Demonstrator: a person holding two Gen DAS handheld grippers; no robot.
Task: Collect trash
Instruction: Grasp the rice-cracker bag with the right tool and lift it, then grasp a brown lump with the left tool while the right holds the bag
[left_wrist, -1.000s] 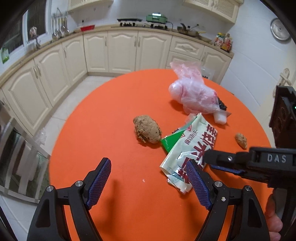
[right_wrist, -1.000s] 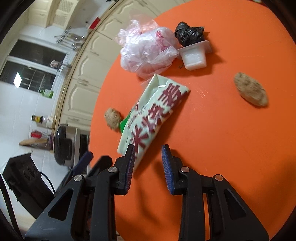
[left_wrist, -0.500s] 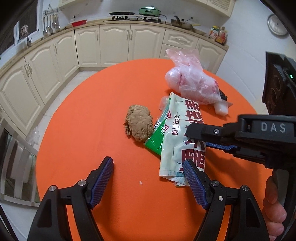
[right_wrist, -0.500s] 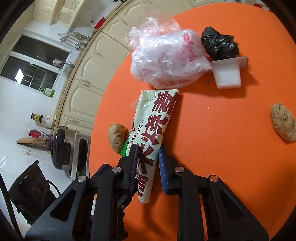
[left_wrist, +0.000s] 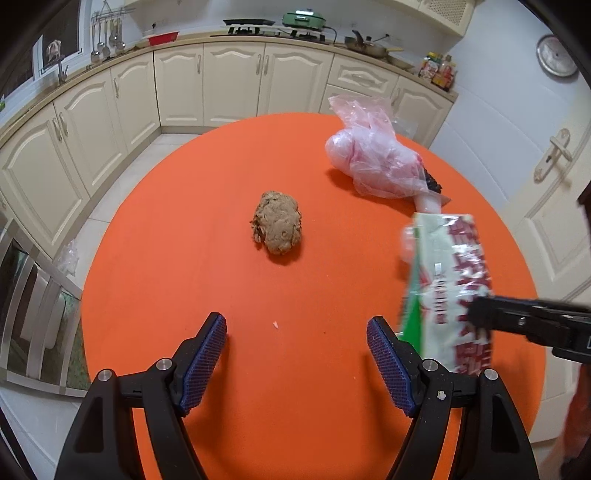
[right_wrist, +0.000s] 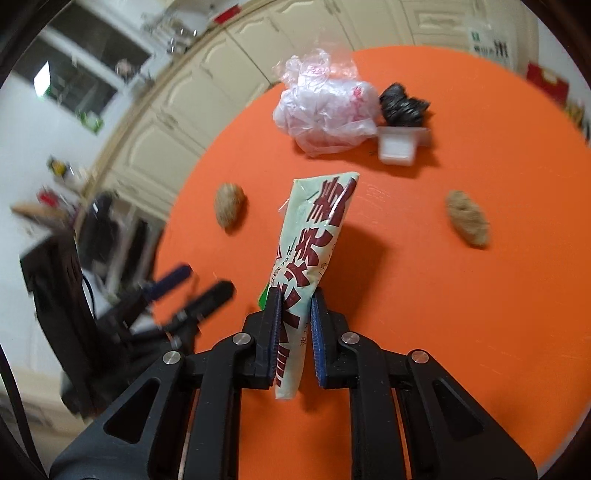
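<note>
My right gripper (right_wrist: 294, 308) is shut on a white snack wrapper (right_wrist: 314, 236) with red characters and holds it lifted above the orange table (right_wrist: 461, 295). In the left wrist view the wrapper (left_wrist: 448, 280) hangs at the right, pinched by the right gripper (left_wrist: 480, 317). My left gripper (left_wrist: 295, 347) is open and empty, low over the near table. A brown lump (left_wrist: 277, 226) lies ahead of it. A pink plastic bag (right_wrist: 325, 110), a black crumpled bag (right_wrist: 404, 105), a white plastic cup (right_wrist: 399, 147) and a second brown lump (right_wrist: 467, 223) lie farther off.
Cream kitchen cabinets (left_wrist: 236, 81) curve behind the table. A white door (left_wrist: 546, 192) stands at the right. A chair back (left_wrist: 33, 314) is by the table's left edge. The table's near edge runs under my left gripper.
My right gripper closed on the wrapper and lifted it off the table to the right. The brown lump beside it now lies alone. My left gripper stayed open.
</note>
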